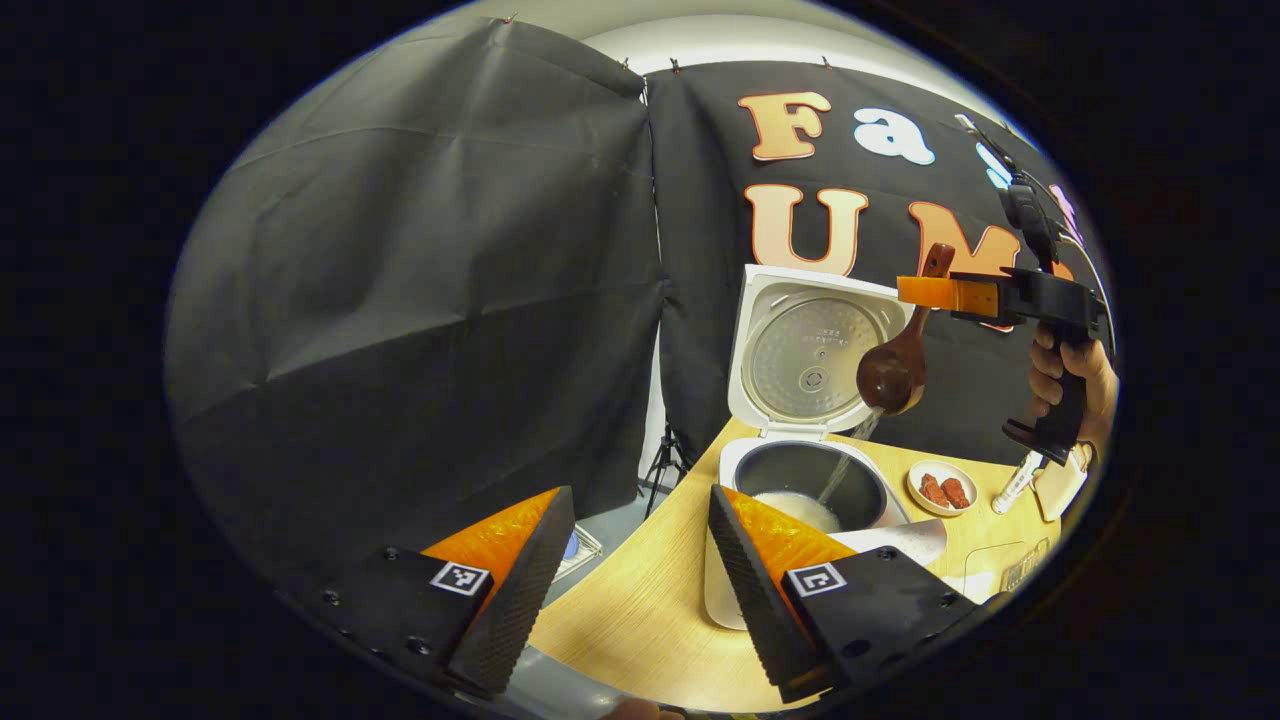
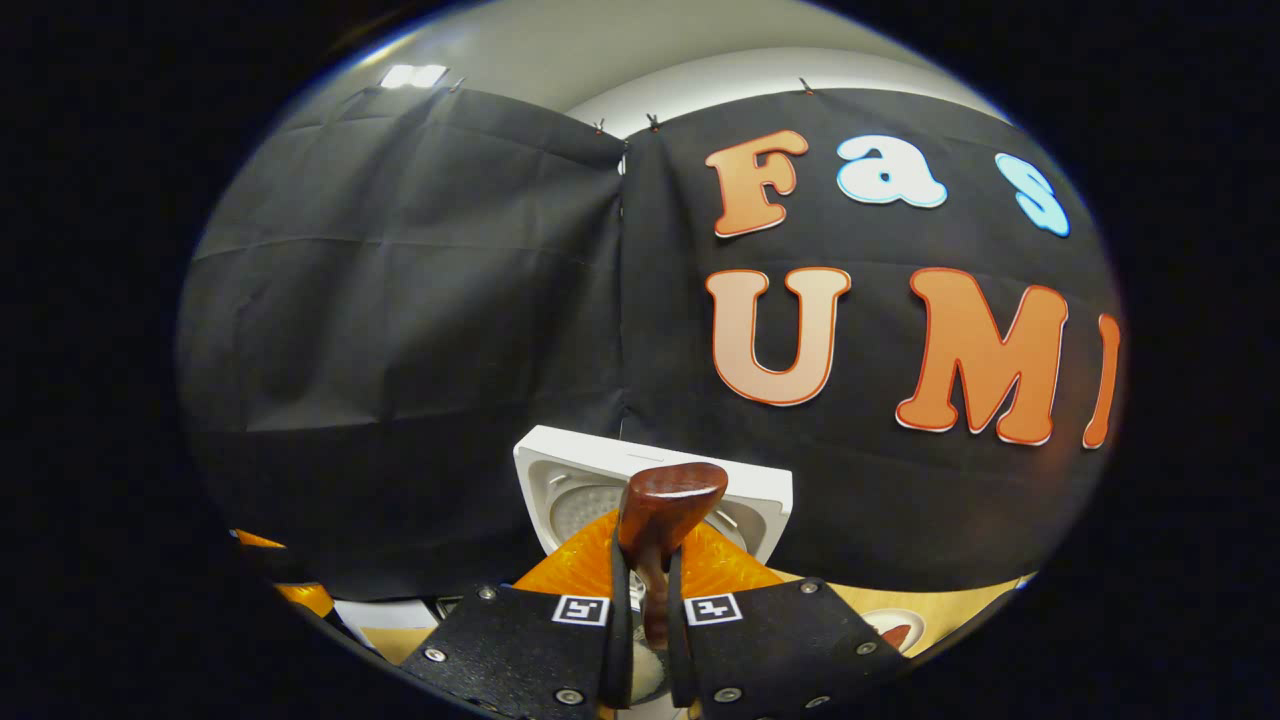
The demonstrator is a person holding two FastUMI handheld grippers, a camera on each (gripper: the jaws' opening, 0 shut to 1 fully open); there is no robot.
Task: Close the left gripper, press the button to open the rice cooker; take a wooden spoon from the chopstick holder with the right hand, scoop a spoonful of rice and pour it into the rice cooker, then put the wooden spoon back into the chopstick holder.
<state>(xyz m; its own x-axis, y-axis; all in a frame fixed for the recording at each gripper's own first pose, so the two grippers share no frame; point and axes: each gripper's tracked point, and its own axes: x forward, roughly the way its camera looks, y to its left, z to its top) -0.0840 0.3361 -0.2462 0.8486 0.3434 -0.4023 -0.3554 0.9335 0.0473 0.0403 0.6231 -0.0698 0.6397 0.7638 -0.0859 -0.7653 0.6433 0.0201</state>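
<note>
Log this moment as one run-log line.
step: pouring rice | right gripper: shut on wooden spoon over rice cooker | lid: open | left gripper: open, idle

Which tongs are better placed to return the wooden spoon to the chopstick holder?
Right. The right tongs already clamp the wooden spoon, tipping rice into the rice cooker. The left tongs are open and hold nothing.

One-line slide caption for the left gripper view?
Right gripper tips wooden spoon, pouring rice into the open rice cooker.
</note>
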